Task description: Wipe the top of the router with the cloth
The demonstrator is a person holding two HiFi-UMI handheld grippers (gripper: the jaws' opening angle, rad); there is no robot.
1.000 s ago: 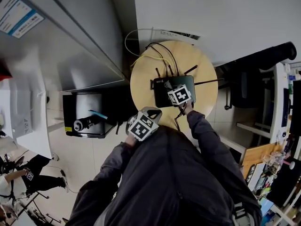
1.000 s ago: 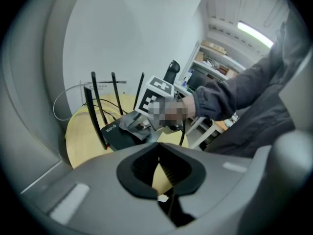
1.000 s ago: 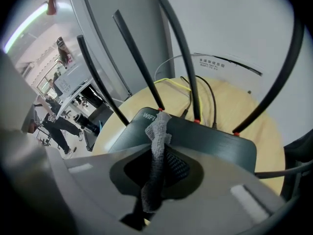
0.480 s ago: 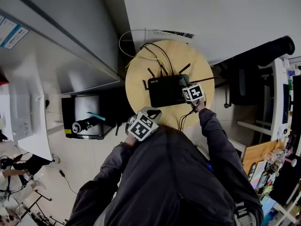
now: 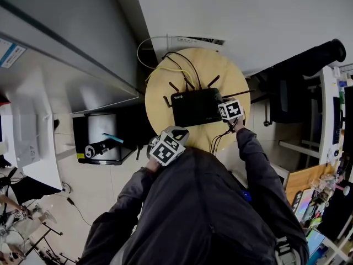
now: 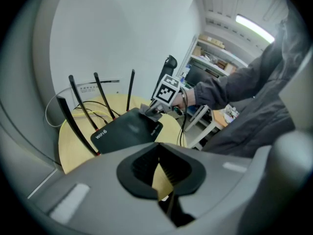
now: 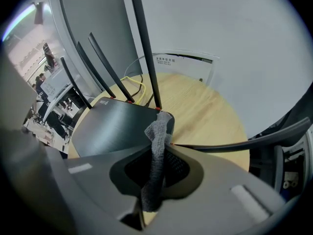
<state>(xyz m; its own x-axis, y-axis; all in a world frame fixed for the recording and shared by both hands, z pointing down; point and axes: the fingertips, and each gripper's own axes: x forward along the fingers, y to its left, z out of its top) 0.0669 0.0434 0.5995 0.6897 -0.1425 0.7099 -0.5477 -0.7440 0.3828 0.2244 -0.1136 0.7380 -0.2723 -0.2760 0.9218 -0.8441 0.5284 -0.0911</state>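
My right claw [image 7: 142, 204] clamps the cloth [image 7: 157, 148] at the router [image 7: 115, 129] corner just ahead; I advise flat, overlapping strokes leftward. My left claw [image 6: 164, 202] is closed and empty.

The black router [image 6: 129, 129] carries white print near one corner of its top, which in the left gripper view reads "WiFi 6". A white label [image 7: 183, 58] on the wall behind the table bears a few lines of small print, too fine to read. A blue-and-white sign [image 5: 8, 53] at the head view's upper left is likewise illegible.
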